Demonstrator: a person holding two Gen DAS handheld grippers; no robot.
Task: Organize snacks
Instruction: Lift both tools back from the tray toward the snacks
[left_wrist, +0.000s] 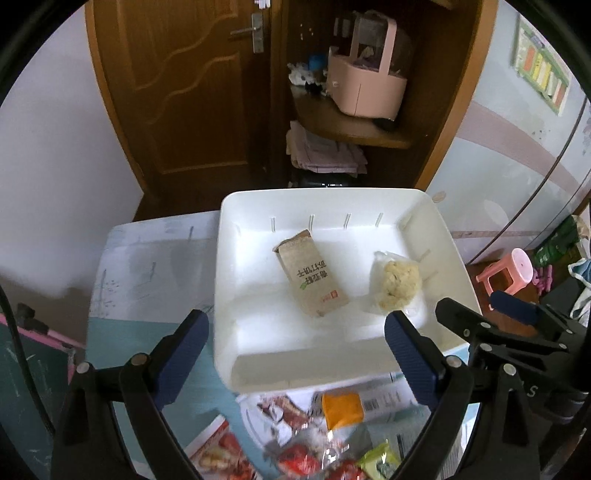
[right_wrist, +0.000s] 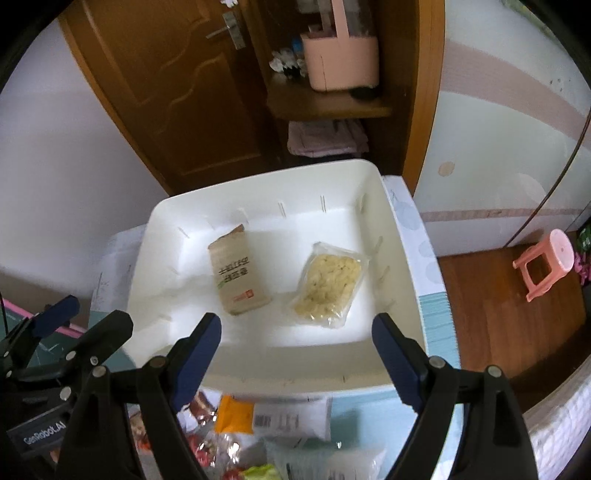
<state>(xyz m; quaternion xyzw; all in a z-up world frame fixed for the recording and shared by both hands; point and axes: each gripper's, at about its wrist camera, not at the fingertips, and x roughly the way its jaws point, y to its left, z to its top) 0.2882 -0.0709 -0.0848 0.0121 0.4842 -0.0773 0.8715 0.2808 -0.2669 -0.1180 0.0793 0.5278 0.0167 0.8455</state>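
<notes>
Snacks are lying in two places: two inside the white rectangular plastic bin (left_wrist: 443, 236) and a loose pile (left_wrist: 332, 435) on the table at its near edge. Inside the bin, the brown paper snack packet with dark print (left_wrist: 312, 275) is lying flat near the middle, and the clear plastic pouch of pale yellow pieces (left_wrist: 397, 284) is lying just to its right, apart from it. You are holding the left gripper (left_wrist: 297, 341) over the near left corner of the bin with its blue-padded jaws spread wide and nothing between them. You are holding the right gripper (right_wrist: 297, 339) over the near wall of the bin, jaws likewise spread and gripping nothing. The pile is including an orange-and-white packet with a barcode (right_wrist: 275, 415), red wrappers (left_wrist: 295, 458) and a green wrapper (left_wrist: 380, 459). Far behind the bin, a brown wooden door (left_wrist: 184, 92) is standing, and a pink plastic stool (right_wrist: 546, 264) is standing on the floor at right.
</notes>
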